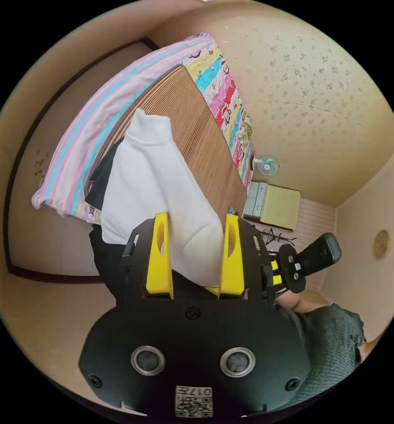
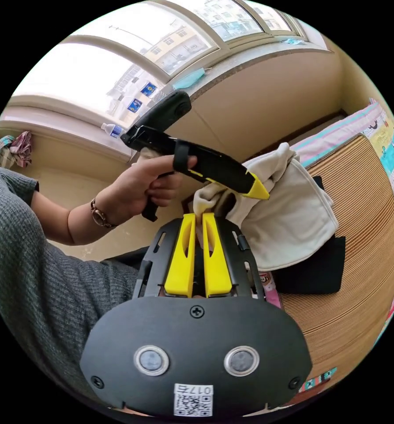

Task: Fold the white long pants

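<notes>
While the white pants [image 1: 157,185] hung lifted above the striped mat [image 1: 205,145], both grippers were busy with them. In the left gripper view, the left gripper [image 1: 196,260] had its yellow jaws spread wide, with a rounded bunch of the cloth sitting between them; whether either jaw pressed on the fabric could not be told, and the gap looked too broad for a real grip. In the right gripper view, the right gripper [image 2: 197,254] had its jaws drawn nearly together on a thin edge of the pants [image 2: 289,221], pinching it. The left gripper [image 2: 249,185] also showed there, held in the person's hand [image 2: 144,190], its tip poked into the gathered cloth near the top.

The rest of the pants draped down toward a dark garment [image 2: 311,269] lying on the mat, touching or just over it.

Risks, as judged:
- With the left jaws wide, the weight probably hung on the right pinch alone; a tug could pull that thin edge free and drop the pants in a heap.
- The hanging part could drag the dark garment along when lowered, spoiling the lay.
- The bunched cloth might be set down twisted, so a fold would crease unevenly.
</notes>
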{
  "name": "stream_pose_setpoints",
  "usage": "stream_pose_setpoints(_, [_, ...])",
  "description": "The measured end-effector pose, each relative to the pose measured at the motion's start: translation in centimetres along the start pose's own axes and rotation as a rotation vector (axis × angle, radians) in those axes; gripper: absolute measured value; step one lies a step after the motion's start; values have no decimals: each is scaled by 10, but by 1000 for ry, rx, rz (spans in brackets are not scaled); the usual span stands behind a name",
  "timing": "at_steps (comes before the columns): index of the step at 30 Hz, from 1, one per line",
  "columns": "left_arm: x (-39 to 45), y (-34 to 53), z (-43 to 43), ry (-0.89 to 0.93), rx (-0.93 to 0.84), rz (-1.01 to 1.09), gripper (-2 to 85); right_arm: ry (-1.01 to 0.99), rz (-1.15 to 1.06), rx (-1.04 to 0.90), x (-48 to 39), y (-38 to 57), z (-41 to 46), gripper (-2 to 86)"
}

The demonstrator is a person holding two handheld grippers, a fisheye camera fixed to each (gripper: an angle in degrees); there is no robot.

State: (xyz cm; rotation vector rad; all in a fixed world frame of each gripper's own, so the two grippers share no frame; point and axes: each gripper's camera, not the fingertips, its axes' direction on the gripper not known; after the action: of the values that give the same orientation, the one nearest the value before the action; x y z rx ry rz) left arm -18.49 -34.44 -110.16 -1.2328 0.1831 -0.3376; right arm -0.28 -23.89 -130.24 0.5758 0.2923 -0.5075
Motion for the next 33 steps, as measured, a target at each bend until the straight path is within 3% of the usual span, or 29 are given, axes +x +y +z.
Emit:
stream_pose_setpoints(4, [-9,14,-7,50,8,217,100,143,-38,-61,-25,8,17,28])
stream_pose_setpoints(10, [10,47,-42,147,127,619,66,97,50,149,-15,68,-39,15])
stream_pose_setpoints(15, [12,59,-76,448,237,866,53,146,121,293,-12,139,-93,4])
stream_pose_setpoints(17, [42,79,-87,540,180,1174,51,203,153,293,-13,159,-102,4])
stream_pose_setpoints(20, [80,105,-91,679,134,1460,50,231,192,294,-11,188,-112,3])
stream_pose_setpoints(21, [85,108,-90,728,135,1499,50,223,205,318,-10,200,-117,3])
stream_pose_setpoints(26, [97,106,-54,1388,148,1667,46,314,188,464,-14,257,-155,3])
stream_pose_setpoints(31, [131,138,34,1291,160,1689,45,336,182,540,10,342,-192,5])
stream_pose_setpoints(33, [144,149,79,1343,138,1683,45,278,185,641,37,406,-211,10])
